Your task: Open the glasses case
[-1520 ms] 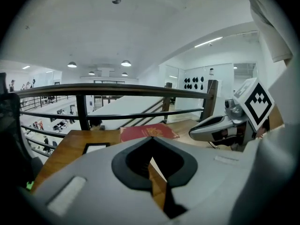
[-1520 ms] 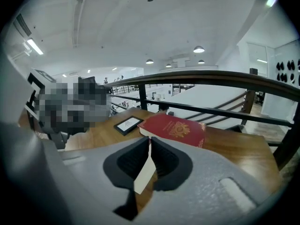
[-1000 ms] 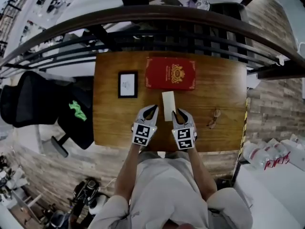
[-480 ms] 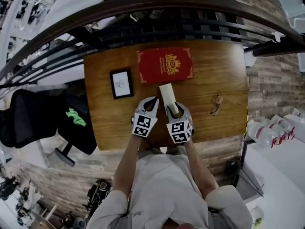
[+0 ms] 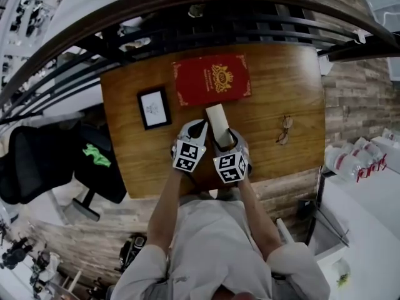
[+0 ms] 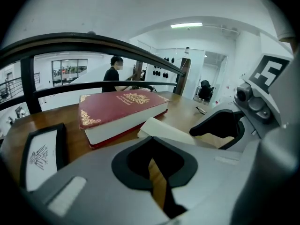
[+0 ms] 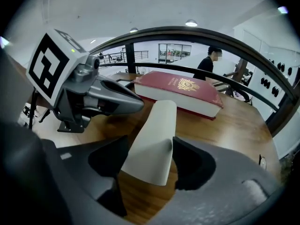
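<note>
A cream glasses case lies shut on the wooden table, its far end near a red book. My right gripper stands over the case's near end. In the right gripper view its jaws are opening on either side of the case, straddling it without a firm squeeze. My left gripper sits just left of the case, its fingers drawn together on nothing. Only a thin strip of wood shows between them in the left gripper view. The right gripper view shows its pointed tip beside the case.
A small black picture frame lies left of the book. A pair of glasses rests on the table's right part. A dark curved railing runs behind the table. A black office chair stands at the left.
Both grippers have sunk toward the table. The right gripper has come from beside the case to over its near end, and its jaws have spread.
</note>
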